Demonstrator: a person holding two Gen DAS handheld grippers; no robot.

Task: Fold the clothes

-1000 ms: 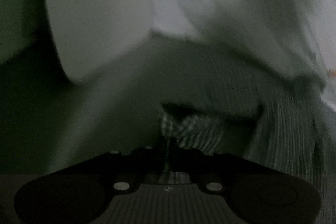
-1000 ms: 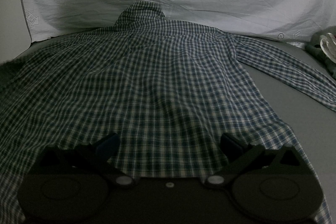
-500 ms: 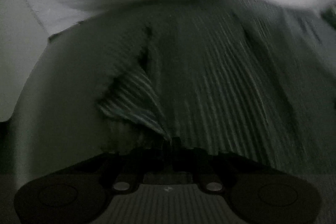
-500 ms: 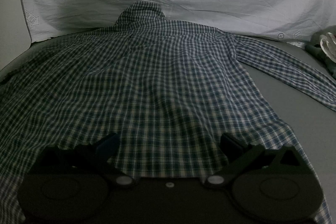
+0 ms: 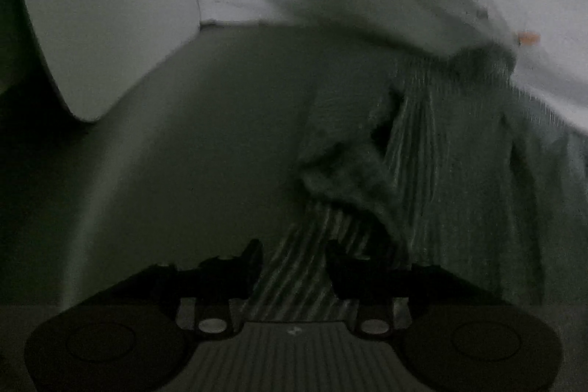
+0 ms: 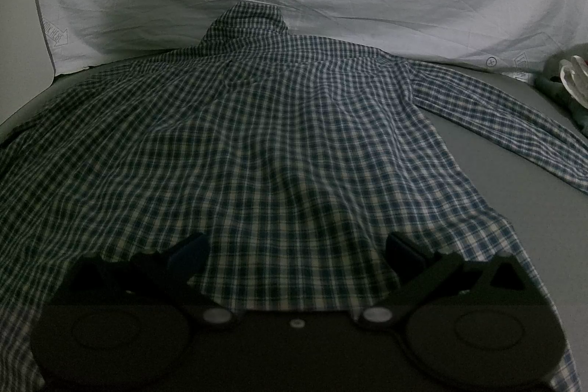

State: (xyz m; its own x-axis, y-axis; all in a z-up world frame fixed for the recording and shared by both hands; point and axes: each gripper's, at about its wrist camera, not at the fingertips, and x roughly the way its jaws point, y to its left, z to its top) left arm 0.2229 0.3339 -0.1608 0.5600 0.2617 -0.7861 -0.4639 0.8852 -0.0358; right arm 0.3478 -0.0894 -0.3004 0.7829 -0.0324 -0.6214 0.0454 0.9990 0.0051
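Left tool [image 5: 292, 259] jaws opening, sleeve fabric lying loose between them, no longer pinched as a second ago. Checked shirt [image 6: 257, 142] spread back-up on grey surface [image 6: 514, 179]. Right tool [image 6: 296, 252] gaping over hem, unmoved. Left sleeve fold looks placed; right sleeve [image 6: 496, 112] pending.

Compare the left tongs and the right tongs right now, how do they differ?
The left tongs stand about half apart and are opening, with plaid shirt cloth lying between them; the right tongs are spread wide above the shirt's hem. The left view is blurred, the right view sharp. Both are black and point down toward the same shirt.
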